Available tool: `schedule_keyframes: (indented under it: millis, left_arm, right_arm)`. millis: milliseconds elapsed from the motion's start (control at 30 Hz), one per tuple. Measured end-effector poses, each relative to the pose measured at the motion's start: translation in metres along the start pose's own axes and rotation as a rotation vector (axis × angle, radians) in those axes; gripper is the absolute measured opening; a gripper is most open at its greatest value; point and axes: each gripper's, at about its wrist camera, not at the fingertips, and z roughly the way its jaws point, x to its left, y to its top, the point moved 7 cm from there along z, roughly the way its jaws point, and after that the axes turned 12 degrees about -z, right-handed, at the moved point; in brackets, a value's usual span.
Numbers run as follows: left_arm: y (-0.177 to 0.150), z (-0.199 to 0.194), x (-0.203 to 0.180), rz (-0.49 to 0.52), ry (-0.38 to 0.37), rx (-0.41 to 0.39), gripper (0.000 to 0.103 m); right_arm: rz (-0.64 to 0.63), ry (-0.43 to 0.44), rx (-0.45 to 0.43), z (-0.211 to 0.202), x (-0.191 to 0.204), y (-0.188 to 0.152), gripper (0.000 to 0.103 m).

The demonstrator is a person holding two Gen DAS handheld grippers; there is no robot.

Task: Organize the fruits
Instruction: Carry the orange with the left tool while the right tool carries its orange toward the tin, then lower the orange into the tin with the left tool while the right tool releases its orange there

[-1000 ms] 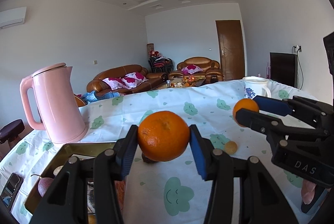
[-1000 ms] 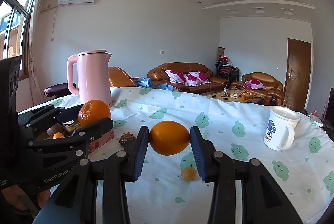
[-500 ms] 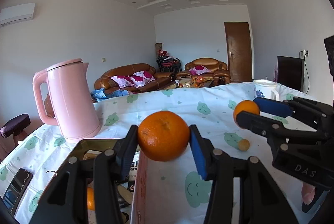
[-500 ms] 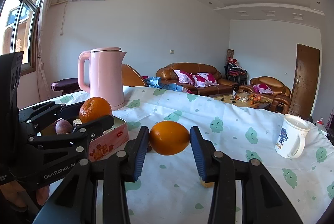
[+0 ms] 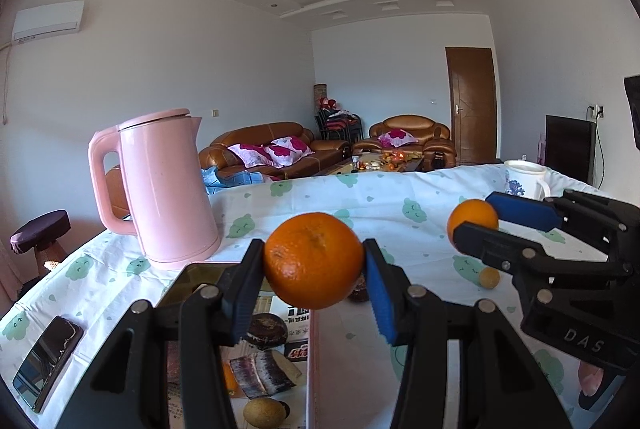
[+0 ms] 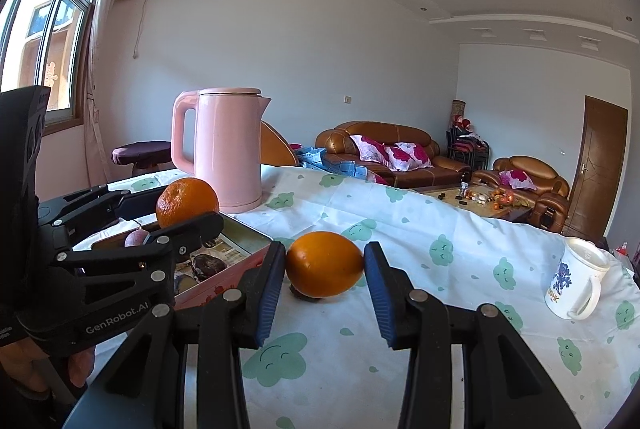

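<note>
My left gripper [image 5: 314, 261] is shut on a dimpled orange mandarin [image 5: 308, 269], which hangs above the right edge of an open pink-sided tin [image 5: 200, 269]. The tin holds several fruits, among them a dark round one [image 5: 266, 327] and a brown kiwi-like one [image 5: 264, 411]. My right gripper [image 6: 324, 265] is shut on a smooth orange [image 6: 320, 271] just right of the tin [image 6: 224, 281], above the tablecloth. Each gripper shows in the other's view: the left gripper [image 6: 180, 209] with its mandarin [image 6: 187, 201], the right gripper [image 5: 474, 219] with its orange [image 5: 470, 217].
A pink kettle [image 5: 164, 185] stands behind the tin. A phone [image 5: 48, 361] lies at the table's left edge. A white mug [image 6: 576, 281] stands far right. A small yellow fruit [image 5: 489, 277] and a dark fruit [image 5: 358, 293] lie on the cloth.
Both grippers have moved left across the table with their fruits still held. The kettle and tin now sit closer, and the mandarin hangs over the tin's edge.
</note>
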Motion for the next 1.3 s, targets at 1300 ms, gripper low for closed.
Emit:
schedule_keyframes:
  millis: [1300]
  left_arm:
    - [0.007, -0.004, 0.104, -0.083, 0.170, 0.044, 0.050]
  right_arm:
    - [-0.130, 0.141, 0.007, 0.041, 0.084, 0.037, 0.043]
